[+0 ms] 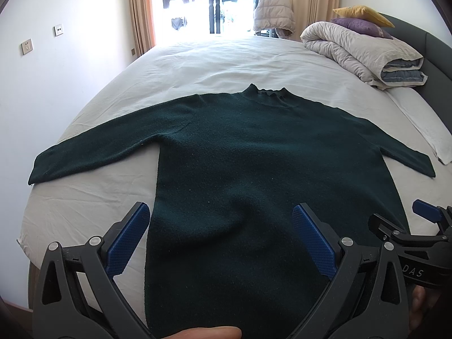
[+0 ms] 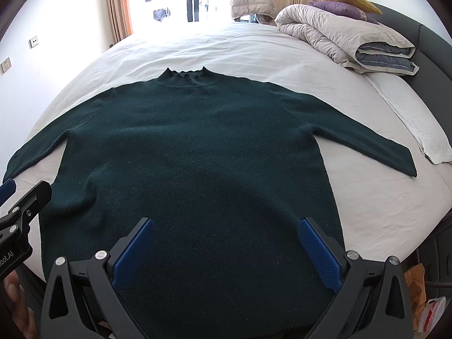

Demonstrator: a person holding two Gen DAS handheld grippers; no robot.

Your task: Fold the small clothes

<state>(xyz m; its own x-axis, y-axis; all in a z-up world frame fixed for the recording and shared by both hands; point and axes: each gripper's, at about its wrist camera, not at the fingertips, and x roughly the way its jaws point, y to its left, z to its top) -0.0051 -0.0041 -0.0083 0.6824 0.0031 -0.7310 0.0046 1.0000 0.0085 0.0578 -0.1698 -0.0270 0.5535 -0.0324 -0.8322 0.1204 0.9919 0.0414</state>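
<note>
A dark green knitted sweater (image 1: pixel 248 152) lies flat on the white bed, collar away from me, both sleeves spread out sideways; it also shows in the right wrist view (image 2: pixel 197 147). My left gripper (image 1: pixel 221 212) is open and empty, above the sweater's lower left part, its left finger over the sheet. My right gripper (image 2: pixel 226 227) is open and empty above the sweater's lower right part. The right gripper's side shows at the right edge of the left wrist view (image 1: pixel 418 231), and the left gripper's side shows at the left edge of the right wrist view (image 2: pixel 19 206).
A rolled duvet (image 1: pixel 361 50) with purple and yellow pillows (image 1: pixel 361 17) lies at the bed's far right by the grey headboard. A white towel (image 2: pixel 421 124) lies along the right edge. A window with curtains and a pale jacket stands beyond the bed.
</note>
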